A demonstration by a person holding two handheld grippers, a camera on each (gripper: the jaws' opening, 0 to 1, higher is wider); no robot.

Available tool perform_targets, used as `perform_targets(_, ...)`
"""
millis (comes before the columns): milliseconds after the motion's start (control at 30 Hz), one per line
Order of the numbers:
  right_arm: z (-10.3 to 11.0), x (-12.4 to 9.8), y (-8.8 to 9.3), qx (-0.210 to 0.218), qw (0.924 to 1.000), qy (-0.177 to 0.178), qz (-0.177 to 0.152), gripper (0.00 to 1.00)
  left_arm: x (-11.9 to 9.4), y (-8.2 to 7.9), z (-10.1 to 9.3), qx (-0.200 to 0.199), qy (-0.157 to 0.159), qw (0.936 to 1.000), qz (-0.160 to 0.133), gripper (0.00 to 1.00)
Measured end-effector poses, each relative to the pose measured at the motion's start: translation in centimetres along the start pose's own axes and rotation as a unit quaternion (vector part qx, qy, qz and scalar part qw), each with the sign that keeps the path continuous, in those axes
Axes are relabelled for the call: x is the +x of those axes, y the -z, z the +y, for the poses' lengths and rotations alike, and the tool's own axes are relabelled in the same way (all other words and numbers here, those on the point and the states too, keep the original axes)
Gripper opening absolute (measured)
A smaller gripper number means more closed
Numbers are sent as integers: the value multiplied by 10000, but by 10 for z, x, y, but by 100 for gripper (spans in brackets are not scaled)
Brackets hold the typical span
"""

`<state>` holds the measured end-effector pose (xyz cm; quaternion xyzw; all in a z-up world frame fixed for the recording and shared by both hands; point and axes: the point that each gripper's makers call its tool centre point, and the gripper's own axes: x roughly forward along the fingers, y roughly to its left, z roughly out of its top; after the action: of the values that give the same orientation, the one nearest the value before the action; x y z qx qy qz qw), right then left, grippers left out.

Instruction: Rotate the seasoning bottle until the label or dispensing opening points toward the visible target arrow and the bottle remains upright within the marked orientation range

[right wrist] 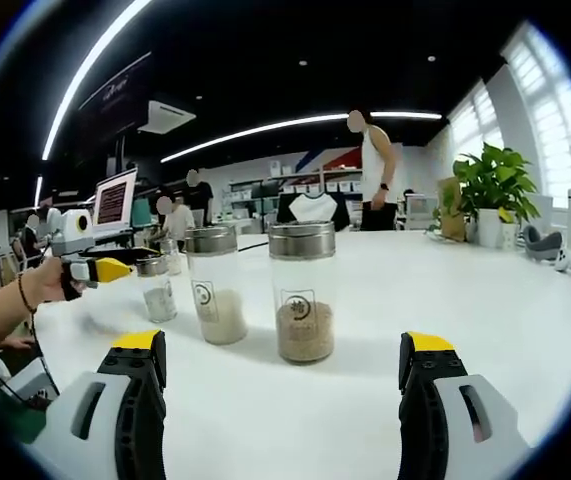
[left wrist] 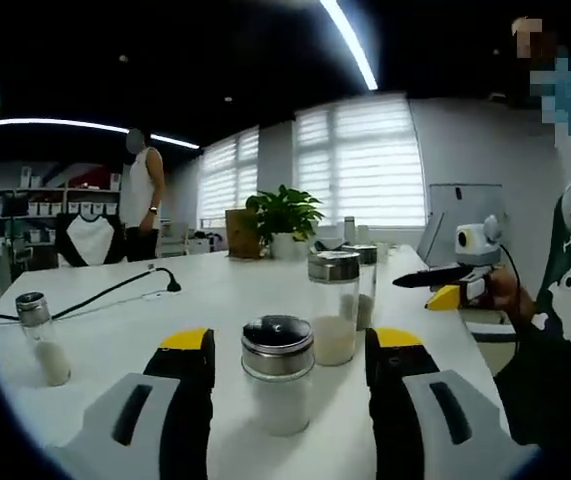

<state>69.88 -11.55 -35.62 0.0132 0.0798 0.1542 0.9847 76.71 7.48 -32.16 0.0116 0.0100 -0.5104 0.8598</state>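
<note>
A short seasoning bottle [left wrist: 278,375] with a metal shaker lid and white contents stands upright on the white table [left wrist: 215,300]. It sits between the jaws of my left gripper [left wrist: 291,338], which is open with a gap on each side. My right gripper [right wrist: 283,341] is open over the table, with nothing between its jaws. A little beyond it stand a tall jar of brown grains [right wrist: 302,290] and a jar of white grains [right wrist: 215,285]. In the right gripper view, a small bottle [right wrist: 155,290] stands just ahead of the hand-held left gripper [right wrist: 105,268].
Two taller jars [left wrist: 335,305] stand just behind the short bottle. A small shaker [left wrist: 40,335] is at the table's left, near a black cable [left wrist: 115,290]. A potted plant [left wrist: 285,215] stands at the far edge. The right gripper [left wrist: 430,285] hovers at the right. A person [left wrist: 143,200] stands beyond.
</note>
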Motion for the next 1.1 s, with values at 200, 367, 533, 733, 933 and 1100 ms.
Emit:
perform_targets(200, 1, 0, 0, 8, 10000, -6, -16, 99, 1, -2, 7, -410, -510, 9978, -42, 60)
perform_targets(367, -1, 1, 1, 29, 10000, -15, 2, 99, 3, -4, 3, -445, -985, 9941, -63, 58)
perform_targets(533, -1, 0, 0, 28, 10000, -12, -12, 99, 5, -8, 5, -90, -1558, 9877, -14, 56)
perform_targets(733, -2, 0, 0, 26, 10000, -7, -18, 99, 5, -15, 10, -95, -2085, 9779, -126, 54)
perform_targets(933, -3, -1, 0, 26, 10000, 3, -19, 99, 4, -12, 18, -131, -2547, 9668, -143, 50)
perform_targets(1100, -4, -3, -3, -8, 10000, 31, -34, 99, 1, -10, 24, -342, -2833, 9577, -376, 48)
